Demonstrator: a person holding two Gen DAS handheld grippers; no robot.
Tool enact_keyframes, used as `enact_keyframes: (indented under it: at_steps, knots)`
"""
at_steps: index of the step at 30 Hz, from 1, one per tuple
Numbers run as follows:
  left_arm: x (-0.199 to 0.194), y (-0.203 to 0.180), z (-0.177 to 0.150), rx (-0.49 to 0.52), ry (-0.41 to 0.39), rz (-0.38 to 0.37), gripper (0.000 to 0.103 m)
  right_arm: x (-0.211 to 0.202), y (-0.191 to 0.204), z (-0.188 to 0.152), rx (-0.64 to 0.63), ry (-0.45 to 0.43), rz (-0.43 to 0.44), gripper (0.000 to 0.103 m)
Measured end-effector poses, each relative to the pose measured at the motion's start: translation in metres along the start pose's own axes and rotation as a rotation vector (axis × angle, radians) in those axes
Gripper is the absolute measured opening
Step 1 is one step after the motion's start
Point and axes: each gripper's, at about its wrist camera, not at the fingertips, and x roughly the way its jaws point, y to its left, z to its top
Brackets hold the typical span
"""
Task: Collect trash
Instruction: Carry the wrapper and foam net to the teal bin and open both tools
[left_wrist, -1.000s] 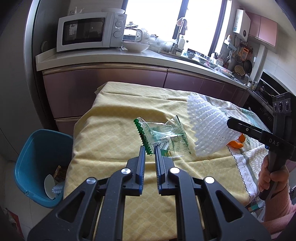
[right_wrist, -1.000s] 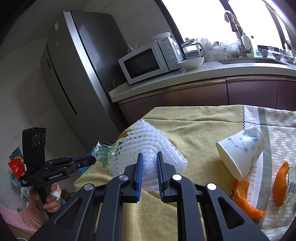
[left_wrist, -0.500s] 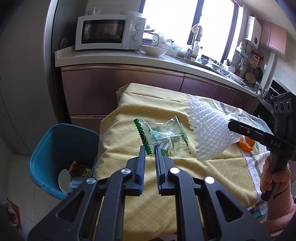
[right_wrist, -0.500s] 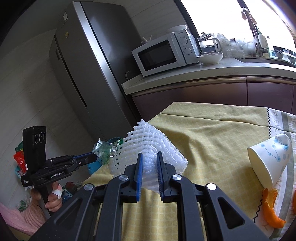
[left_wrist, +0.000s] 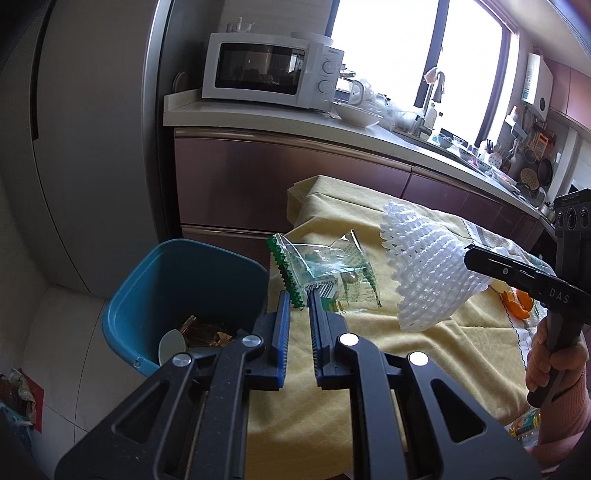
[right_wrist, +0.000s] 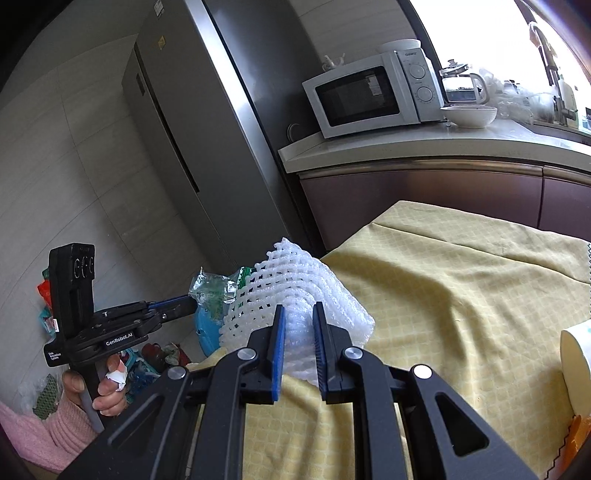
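Left wrist view: the left claw (left_wrist: 297, 306) is clamped on a crinkly clear plastic wrapper with a green serrated edge (left_wrist: 325, 271), light and slippery, best pinched at its sealed rim. Beyond, the right claw (right_wrist: 298, 325) grips a white foam fruit net (right_wrist: 295, 291), soft and springy. Both hang above the yellow-clothed tabletop (left_wrist: 424, 350). Since a second ago, the blue plastic bin (left_wrist: 177, 280) has come much closer.
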Motion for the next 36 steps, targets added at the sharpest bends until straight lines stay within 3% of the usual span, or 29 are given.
enact_keyframes:
  at_steps: [16, 36]
  knots:
    - [-0.002, 0.065, -0.003, -0.083, 0.005, 0.135, 0.011, 0.051, 0.032, 0.020, -0.058, 0.066, 0.053, 0.013]
    - [0.041, 0.111, -0.028, -0.167, 0.108, 0.207, 0.012, 0.127, 0.058, 0.036, -0.085, 0.176, 0.064, 0.014]
